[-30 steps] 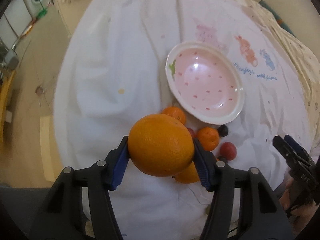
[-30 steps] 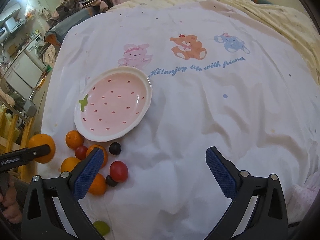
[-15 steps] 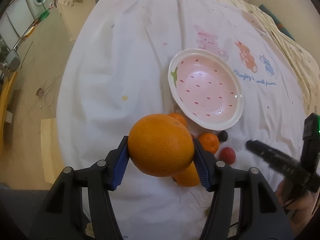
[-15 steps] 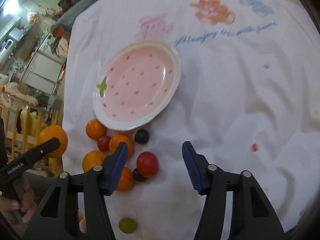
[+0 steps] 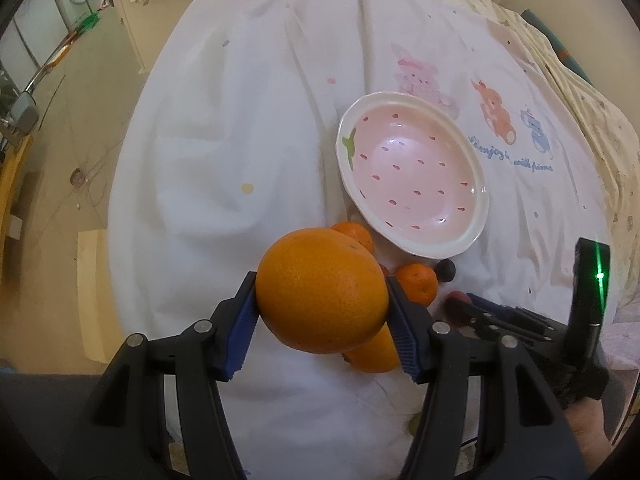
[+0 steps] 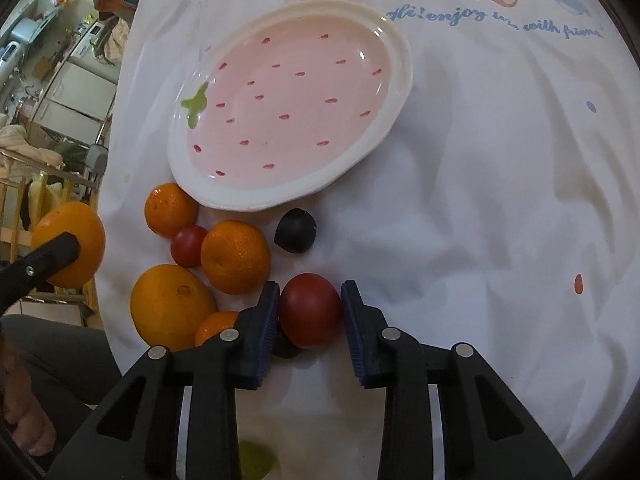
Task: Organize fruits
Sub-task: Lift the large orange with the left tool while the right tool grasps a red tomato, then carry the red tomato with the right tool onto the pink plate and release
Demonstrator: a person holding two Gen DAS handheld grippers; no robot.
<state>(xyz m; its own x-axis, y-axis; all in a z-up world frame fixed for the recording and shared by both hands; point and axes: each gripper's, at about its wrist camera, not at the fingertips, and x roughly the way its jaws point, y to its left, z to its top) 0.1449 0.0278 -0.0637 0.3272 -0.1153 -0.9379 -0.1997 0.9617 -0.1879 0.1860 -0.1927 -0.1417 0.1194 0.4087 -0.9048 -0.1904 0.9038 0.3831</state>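
Note:
My left gripper [image 5: 320, 284] is shut on a big orange [image 5: 320, 296], held above the white cloth and also seen in the right wrist view as the orange [image 6: 76, 240]. The right gripper [image 6: 310, 292] is down at the fruit pile; its jaws are closing on a red fruit [image 6: 310, 308], with both blue pads against its sides. The pink strawberry plate [image 6: 402, 60] lies beyond with nothing in it. Beside the red fruit lie mandarins [image 6: 236, 256], an orange [image 6: 170, 306], a small red fruit [image 6: 188, 244] and a dark fruit [image 6: 295, 231].
A green fruit [image 6: 256, 460] lies near the front edge under the right gripper. The cloth's left edge [image 5: 132, 184] drops off to the floor, close to the pile. The printed cloth [image 6: 500, 200] stretches bare to the right of the plate.
The right gripper came down and forward onto the pile, and its jaws narrowed from wide around the red fruit. The left gripper kept still with the orange.

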